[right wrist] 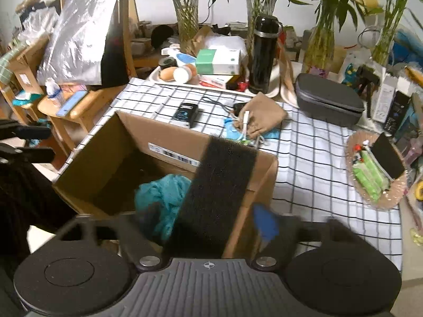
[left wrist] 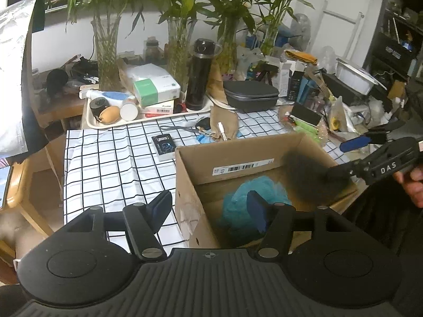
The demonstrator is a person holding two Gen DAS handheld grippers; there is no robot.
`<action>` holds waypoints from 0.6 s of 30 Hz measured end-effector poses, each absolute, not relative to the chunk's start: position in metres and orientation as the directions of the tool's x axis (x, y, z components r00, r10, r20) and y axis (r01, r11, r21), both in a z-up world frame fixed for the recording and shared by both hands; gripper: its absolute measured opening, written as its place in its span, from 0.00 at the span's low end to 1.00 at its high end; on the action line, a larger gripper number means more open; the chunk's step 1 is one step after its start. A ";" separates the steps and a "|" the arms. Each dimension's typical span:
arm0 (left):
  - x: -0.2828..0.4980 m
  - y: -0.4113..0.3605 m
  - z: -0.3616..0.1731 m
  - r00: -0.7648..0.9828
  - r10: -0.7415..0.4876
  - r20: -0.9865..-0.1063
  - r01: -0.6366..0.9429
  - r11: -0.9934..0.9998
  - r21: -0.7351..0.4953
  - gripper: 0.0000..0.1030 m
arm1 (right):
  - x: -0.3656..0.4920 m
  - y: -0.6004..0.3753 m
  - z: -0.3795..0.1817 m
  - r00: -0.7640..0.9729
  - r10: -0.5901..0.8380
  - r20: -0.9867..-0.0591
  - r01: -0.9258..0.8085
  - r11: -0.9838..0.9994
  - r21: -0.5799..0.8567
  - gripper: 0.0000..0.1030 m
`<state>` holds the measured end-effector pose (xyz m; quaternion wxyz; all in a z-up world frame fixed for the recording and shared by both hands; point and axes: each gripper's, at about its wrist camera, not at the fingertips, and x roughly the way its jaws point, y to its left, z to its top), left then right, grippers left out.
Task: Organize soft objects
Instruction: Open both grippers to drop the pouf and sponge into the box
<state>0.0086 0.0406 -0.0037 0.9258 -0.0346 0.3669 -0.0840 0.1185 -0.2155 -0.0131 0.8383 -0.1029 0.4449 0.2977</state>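
Observation:
An open cardboard box (left wrist: 190,185) (right wrist: 87,158) stands on the checked tablecloth. A teal mesh puff (left wrist: 238,203) (right wrist: 164,192) lies inside it. A black foam sponge (right wrist: 219,185) (left wrist: 309,177) hangs over the box's right side, blurred. My right gripper (right wrist: 208,219) has its fingers spread wide around the sponge; it also shows in the left wrist view (left wrist: 341,171) at the box's right. My left gripper (left wrist: 208,208) is open and empty, straddling the box's near left wall.
A tan pouch (right wrist: 256,119), a dark card box (right wrist: 186,113), a grey case (right wrist: 327,105), a black flask (right wrist: 263,52), a cluttered tray (left wrist: 90,121) and glass vases with plants (left wrist: 105,50) crowd the table's back. A basket of green packets (right wrist: 372,174) sits right.

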 end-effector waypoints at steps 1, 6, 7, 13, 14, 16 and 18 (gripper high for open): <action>0.007 0.040 -0.004 0.717 -0.180 -0.673 0.131 0.984 -0.124 0.60 | 0.117 -0.216 -0.014 0.427 0.405 -0.808 -0.589 0.803 0.092 0.91; 0.002 0.039 -0.004 0.719 -0.169 -0.674 0.126 0.986 -0.112 0.60 | 0.113 -0.224 -0.020 0.420 0.397 -0.816 -0.569 0.816 0.105 0.95; 0.002 0.039 -0.004 0.718 -0.167 -0.676 0.123 0.986 -0.113 0.60 | 0.111 -0.226 -0.022 0.419 0.394 -0.818 -0.566 0.818 0.104 0.95; 0.001 0.038 -0.006 0.706 -0.136 -0.695 0.104 0.991 -0.088 0.60 | 0.103 -0.231 -0.026 0.411 0.382 -0.828 -0.558 0.823 0.103 1.00; 0.001 0.037 -0.007 0.702 -0.127 -0.701 0.097 0.992 -0.082 0.60 | 0.102 -0.231 -0.026 0.409 0.380 -0.830 -0.558 0.824 0.102 1.00; 0.002 0.036 -0.009 0.690 -0.114 -0.715 0.085 0.993 -0.077 0.60 | 0.100 -0.232 -0.027 0.409 0.378 -0.831 -0.560 0.823 0.099 1.00; 0.001 0.037 -0.010 0.681 -0.110 -0.724 0.080 0.994 -0.075 0.60 | 0.099 -0.233 -0.027 0.408 0.383 -0.829 -0.558 0.823 0.106 1.00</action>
